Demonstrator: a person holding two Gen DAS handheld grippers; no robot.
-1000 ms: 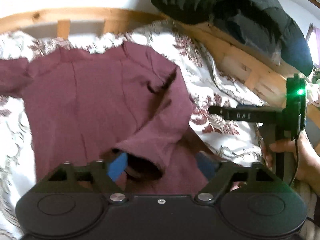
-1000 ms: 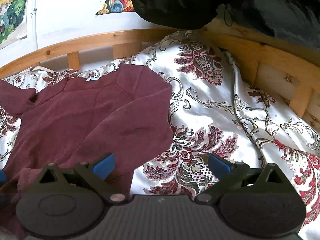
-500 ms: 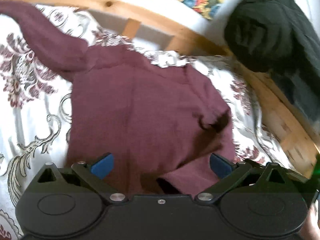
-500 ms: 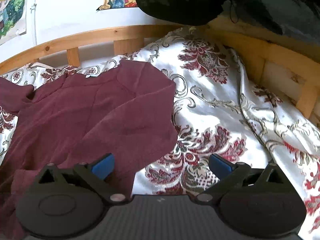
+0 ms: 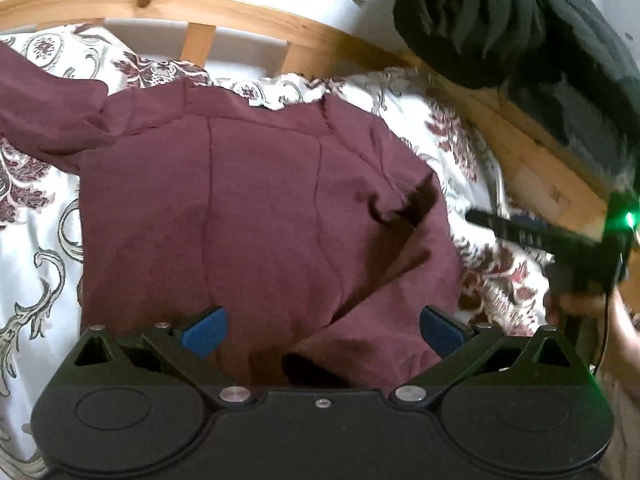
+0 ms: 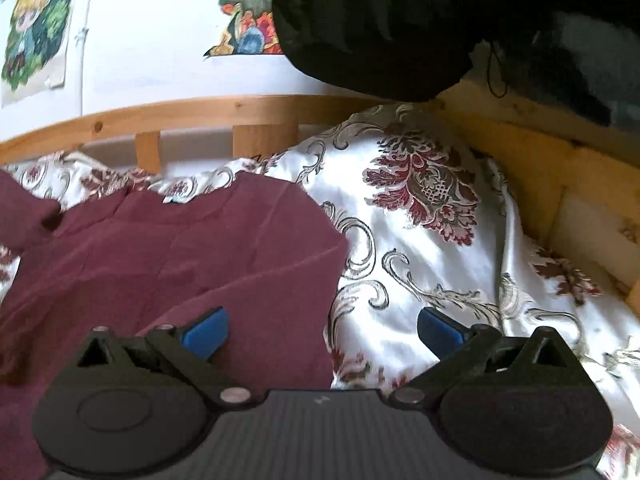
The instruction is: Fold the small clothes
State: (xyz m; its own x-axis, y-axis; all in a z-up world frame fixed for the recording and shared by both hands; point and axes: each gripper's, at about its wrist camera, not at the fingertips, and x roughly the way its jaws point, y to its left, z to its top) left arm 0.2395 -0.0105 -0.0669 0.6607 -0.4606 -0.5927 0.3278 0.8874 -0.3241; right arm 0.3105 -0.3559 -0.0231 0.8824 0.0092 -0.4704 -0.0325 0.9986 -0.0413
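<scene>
A small maroon long-sleeved top lies spread on a floral white bedspread. One sleeve stretches out to the far left; the other is folded across the body toward the near right. My left gripper hovers over the top's near hem, open wide, blue pads clear of the cloth. In the right wrist view the same maroon top fills the left half. My right gripper is open above the top's right edge, nothing between its pads. The right gripper's body shows in the left wrist view, held by a hand.
A wooden bed rail runs along the back and down the right side. A black padded jacket hangs over the rail at the upper right. Colourful pictures are stuck on the white wall. Bare bedspread lies right of the top.
My left gripper let go of the folded sleeve, opened wide and pulled back toward the hem. The sleeve now lies across the top. My right gripper shifted, still open.
</scene>
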